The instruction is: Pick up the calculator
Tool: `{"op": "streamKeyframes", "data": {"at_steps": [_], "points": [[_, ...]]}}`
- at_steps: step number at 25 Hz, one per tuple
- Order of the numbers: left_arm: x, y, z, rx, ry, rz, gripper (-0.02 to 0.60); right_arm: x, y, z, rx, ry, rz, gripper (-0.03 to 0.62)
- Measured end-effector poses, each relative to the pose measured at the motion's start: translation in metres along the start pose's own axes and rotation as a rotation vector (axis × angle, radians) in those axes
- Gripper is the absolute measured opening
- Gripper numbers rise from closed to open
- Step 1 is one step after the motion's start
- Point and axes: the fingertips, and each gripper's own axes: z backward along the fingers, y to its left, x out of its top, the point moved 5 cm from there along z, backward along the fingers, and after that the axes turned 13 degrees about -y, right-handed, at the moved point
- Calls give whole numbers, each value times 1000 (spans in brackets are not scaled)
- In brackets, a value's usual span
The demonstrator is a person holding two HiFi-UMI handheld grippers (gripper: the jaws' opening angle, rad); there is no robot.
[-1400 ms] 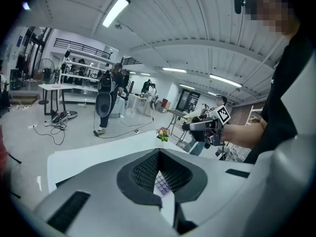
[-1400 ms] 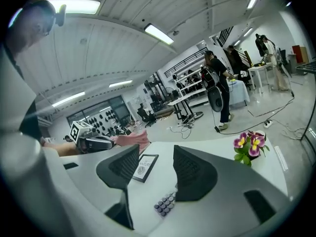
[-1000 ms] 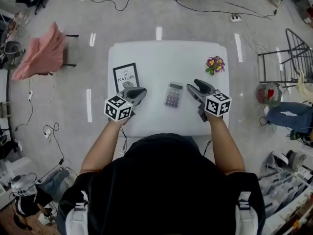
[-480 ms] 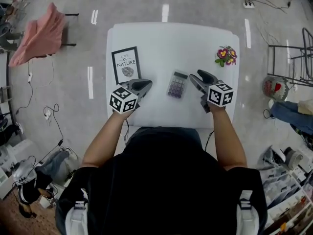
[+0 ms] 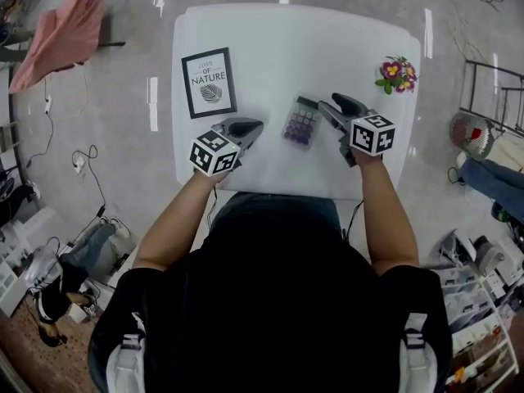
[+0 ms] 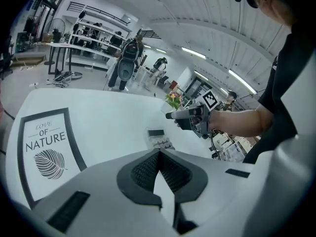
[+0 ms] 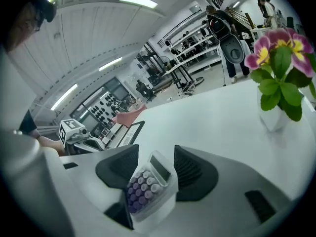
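The calculator (image 5: 300, 124), small and clear-cased with purple keys, lies flat on the white table (image 5: 278, 47). My right gripper (image 5: 334, 105) is just to its right, pointing at it. In the right gripper view the calculator (image 7: 148, 184) shows in the gap of my open right gripper (image 7: 157, 152), with both pads (image 7: 190, 172) standing off its sides. My left gripper (image 5: 252, 125) hovers over the table's front left, tips together and holding nothing. In the left gripper view, past the left gripper (image 6: 159, 154), lie the calculator (image 6: 159, 138) and the right gripper (image 6: 190, 117).
A framed "Love of Nature" print (image 5: 209, 83) lies at the table's left. A small pot of flowers (image 5: 397, 74) stands at the right edge. Pink cloth over a chair (image 5: 61, 27) is off to the left, a metal rack (image 5: 499, 97) to the right.
The head view has shifted, so the table sits higher in the frame. My right gripper has edged a little closer to the calculator, which has not moved. The left gripper stays shut.
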Motion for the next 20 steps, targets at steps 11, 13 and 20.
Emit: {"op": "streamKeyframes", "data": {"at_steps": [11,13,20], "points": [[-53,-1,-32,-45,123,19,17,-24,-15,-22,30,67,-12,238],[-62,-1,-38,-47,134,28,17,-29,-16,-25,41,90,-12,239],[-83,-5,-57,-67,173,48,17,-36,-25,-34,47,122,-14,238]]}}
